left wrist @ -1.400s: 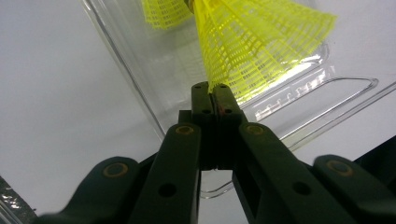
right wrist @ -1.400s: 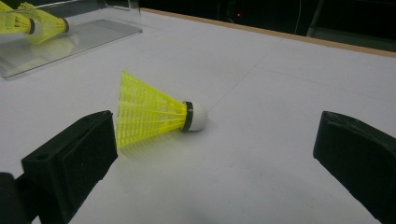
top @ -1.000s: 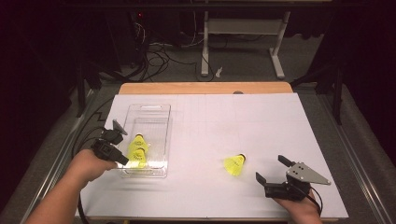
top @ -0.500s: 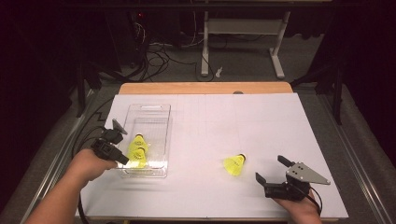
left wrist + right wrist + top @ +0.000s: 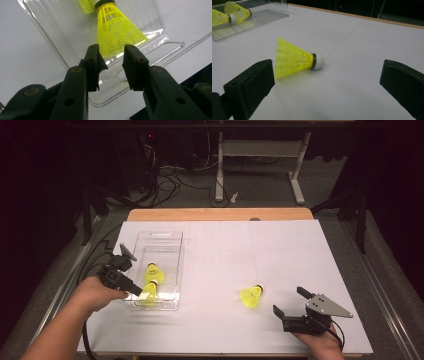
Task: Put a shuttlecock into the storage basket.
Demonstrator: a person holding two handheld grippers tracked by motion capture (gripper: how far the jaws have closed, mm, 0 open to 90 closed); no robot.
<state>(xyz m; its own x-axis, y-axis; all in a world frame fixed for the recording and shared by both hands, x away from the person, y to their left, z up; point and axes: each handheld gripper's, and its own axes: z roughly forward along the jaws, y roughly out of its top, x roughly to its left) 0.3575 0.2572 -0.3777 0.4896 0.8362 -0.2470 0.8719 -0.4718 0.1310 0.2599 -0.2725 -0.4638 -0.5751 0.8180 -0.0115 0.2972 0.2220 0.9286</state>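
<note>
We note left gripper (image 5: 111, 67) narrowly parted, gripping nothing, over clear tray (image 5: 167, 240), right gripper (image 5: 327, 82) wide, empty, facing shuttlecock (image 5: 294, 60).

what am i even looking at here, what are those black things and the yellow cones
A person sits at a table covered in white paper, holding a hand tool with a two-jaw claw in each hand. One picture is taken from above the table; the other two come from small cameras riding on each claw, looking out between its black jaws.

The yellow cones are plastic shuttlecocks. Two lie in a clear plastic tray. The left claw sits at the tray's near end, jaws apart, with the skirt of one tray shuttlecock just beyond them; it grips nothing.

A third loose shuttlecock lies on its side on the paper. The right claw is wide open, pointing at it from close by, not touching it.
</note>
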